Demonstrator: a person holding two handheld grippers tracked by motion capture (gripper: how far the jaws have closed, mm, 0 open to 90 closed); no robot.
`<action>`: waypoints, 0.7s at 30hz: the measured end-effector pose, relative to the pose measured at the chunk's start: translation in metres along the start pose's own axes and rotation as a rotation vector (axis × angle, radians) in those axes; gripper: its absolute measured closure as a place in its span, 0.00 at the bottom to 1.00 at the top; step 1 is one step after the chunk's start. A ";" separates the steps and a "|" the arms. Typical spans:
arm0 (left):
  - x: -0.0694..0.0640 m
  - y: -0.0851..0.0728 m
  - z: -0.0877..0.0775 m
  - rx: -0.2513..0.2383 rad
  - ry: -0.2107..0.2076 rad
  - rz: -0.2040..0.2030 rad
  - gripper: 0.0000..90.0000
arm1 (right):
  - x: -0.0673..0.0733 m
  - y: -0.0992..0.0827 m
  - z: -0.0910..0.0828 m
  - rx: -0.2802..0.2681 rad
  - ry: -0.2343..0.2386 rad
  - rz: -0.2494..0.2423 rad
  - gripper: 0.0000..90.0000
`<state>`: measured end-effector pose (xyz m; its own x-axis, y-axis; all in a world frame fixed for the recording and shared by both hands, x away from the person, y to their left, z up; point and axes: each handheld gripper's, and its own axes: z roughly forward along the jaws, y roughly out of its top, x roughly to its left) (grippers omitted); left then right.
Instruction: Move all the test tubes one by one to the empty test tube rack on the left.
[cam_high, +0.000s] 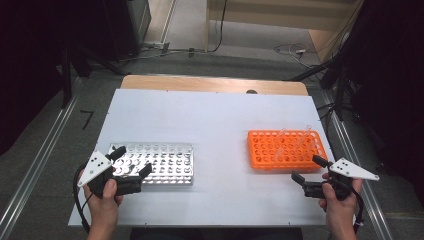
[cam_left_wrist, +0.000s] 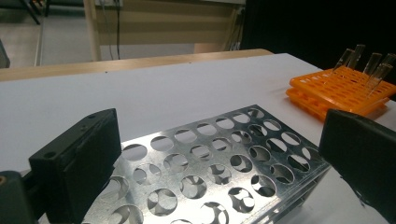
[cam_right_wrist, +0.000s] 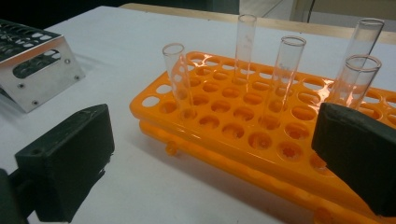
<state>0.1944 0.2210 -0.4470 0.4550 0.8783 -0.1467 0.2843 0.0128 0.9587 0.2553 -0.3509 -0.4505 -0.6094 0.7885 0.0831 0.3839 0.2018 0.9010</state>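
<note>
A metal tube rack (cam_high: 165, 162) with empty holes lies at the table's front left. My left gripper (cam_high: 132, 161) hovers over its near left corner, open, with nothing between its fingers; in the left gripper view the metal rack (cam_left_wrist: 224, 140) lies just beyond the spread jaws of the left gripper (cam_left_wrist: 217, 163). An orange tube rack (cam_high: 286, 149) sits at the right and holds several clear glass tubes (cam_right_wrist: 282, 74), all upright. My right gripper (cam_high: 309, 169) stands open in front of the orange rack (cam_right_wrist: 233, 107), clear of it, jaws apart and empty.
The white tabletop (cam_high: 210, 120) has bare room between and behind the two racks. A wooden strip (cam_high: 215, 84) runs along its far edge. Metal rails (cam_high: 40, 165) flank the table on the floor, and cables lie beyond it.
</note>
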 end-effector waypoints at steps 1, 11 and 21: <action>-0.001 0.000 0.001 -0.001 -0.004 0.001 0.00 | 0.000 0.000 0.000 0.000 0.000 0.000 0.00; -0.007 0.000 0.007 0.016 -0.024 0.014 0.00 | 0.003 0.005 0.007 0.008 0.055 0.016 0.03; -0.012 0.001 0.010 0.023 -0.032 0.020 0.00 | 0.013 0.015 0.034 0.064 0.094 0.030 0.18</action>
<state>0.1980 0.2060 -0.4472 0.4877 0.8624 -0.1361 0.2938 -0.0153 0.9557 0.2763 -0.3178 -0.4504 -0.6580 0.7375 0.1521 0.4446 0.2175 0.8689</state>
